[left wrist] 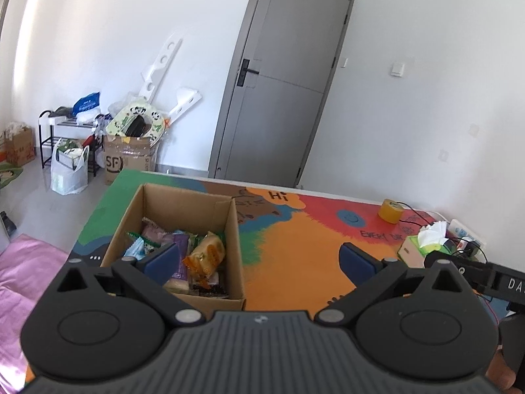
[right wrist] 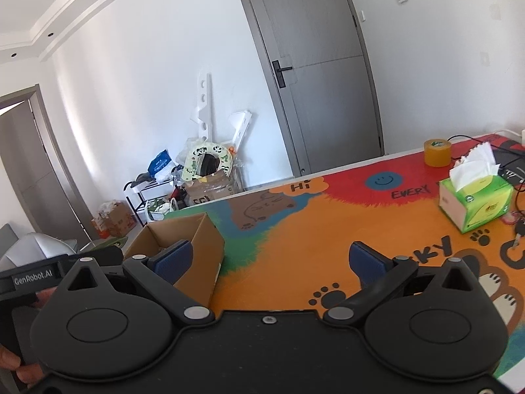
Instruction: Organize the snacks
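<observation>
A colourful table mat (right wrist: 311, 229) covers the table, orange at its middle, red at the far right and green at the left. At the mat's left end stands an open cardboard box (left wrist: 183, 203), and the snacks (left wrist: 197, 256) lie heaped inside it: an orange-wrapped packet on top, with purple, pale blue and pink wrappers beneath. No snack shows loose on the mat in either view. At the far right sit a tissue box (right wrist: 475, 200), a roll of tape (right wrist: 437, 152) and some cables, well apart from the box.

The left gripper (left wrist: 259, 259) hangs above the box's near right corner, its jaws released to full width and empty; one blue pad shows over the snacks without touching them. The right gripper (right wrist: 272, 261) hovers over bare orange mat to the right of the box, its jaws likewise spread and holding nothing.

The gathering step appears complete, or close to it, with both tools free. The next move would seem to call for a check of the mat for any stray packet, or for tidying the heap inside the box, which would need a careful descent between the cardboard walls.
</observation>
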A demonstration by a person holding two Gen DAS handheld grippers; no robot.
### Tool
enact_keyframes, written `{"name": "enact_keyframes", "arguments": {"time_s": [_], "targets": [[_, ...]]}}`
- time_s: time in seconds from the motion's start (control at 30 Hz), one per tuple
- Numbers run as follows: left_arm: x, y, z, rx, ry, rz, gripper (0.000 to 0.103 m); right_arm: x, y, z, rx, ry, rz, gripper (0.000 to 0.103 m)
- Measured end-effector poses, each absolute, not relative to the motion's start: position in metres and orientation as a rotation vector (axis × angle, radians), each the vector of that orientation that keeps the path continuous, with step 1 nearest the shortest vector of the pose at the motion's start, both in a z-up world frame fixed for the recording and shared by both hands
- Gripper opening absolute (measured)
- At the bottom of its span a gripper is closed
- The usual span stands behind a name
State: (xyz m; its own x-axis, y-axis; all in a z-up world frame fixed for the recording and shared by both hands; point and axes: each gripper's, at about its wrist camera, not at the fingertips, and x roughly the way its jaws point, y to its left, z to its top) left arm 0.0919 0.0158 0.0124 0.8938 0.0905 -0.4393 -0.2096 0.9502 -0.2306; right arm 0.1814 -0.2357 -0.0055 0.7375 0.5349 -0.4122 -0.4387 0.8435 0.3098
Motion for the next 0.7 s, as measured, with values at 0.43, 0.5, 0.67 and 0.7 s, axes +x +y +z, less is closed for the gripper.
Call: {"name": "enact_keyframes", "arguments": {"time_s": [0.43, 0.5, 0.67, 0.7], "targets": [[0.069, 0.005, 0.017, -0.221, 0.471, 0.136, 0.103, 0.154, -0.259, -0.001, 0.171, 0.497, 0.544, 0.103], [0.062, 0.006, 0.019, -0.224, 0.463, 0.147, 0.103, 0.149, -0.261, -0.001, 0.164, 0.500, 0.537, 0.103], [0.045, 0.005, 0.023, -0.202, 0.439, 0.149, 0.103, 0.138, -0.267, -0.004, 0.180, 0.522, 0.517, 0.103], [0.044, 0.006, 0.024, -0.202, 0.443, 0.145, 0.103, 0.138, -0.267, -0.005, 0.180, 0.529, 0.517, 0.103]]}}
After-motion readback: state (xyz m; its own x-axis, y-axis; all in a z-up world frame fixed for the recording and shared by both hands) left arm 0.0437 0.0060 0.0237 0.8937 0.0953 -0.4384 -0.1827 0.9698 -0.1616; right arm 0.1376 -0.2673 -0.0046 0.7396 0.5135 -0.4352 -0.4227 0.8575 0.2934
